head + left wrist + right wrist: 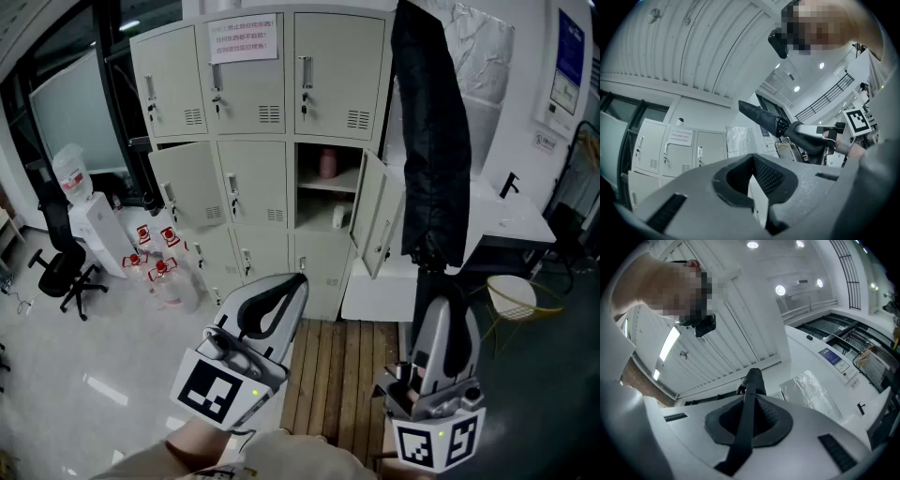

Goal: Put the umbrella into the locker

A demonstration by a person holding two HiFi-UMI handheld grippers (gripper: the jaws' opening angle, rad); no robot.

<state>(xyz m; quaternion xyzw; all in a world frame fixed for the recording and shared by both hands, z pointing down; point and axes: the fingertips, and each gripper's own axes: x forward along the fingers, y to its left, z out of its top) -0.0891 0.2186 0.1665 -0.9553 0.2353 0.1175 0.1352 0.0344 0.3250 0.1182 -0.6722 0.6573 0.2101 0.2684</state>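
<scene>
The right tongs [438,283] are gripping the folded black umbrella [431,141] at its lower end, and the closed jaws are pressing on a narrow black part of it; the umbrella is pointing upward, outside the lockers, in front of the white wall just to the right of them. The left tongs [298,278] are staying low in front of the cabinet, with the jaws closed together and nothing between them. The grey locker cabinet [253,112] is standing in three columns; most of its doors are shut, and a paper notice [243,39] is hanging on the top middle door. In the middle row the right compartment [319,199] is standing open, with its door [367,211] swung out to the right; inside, a pink thing [327,163] is standing on the shelf, and a small white thing [338,217] is lying below the shelf, but I cannot tell what they are. The left door of the same row [178,192] is hanging slightly ajar; its inside is hidden. Some bottles with red labels [157,261] are standing on the floor at the left of the cabinet.
</scene>
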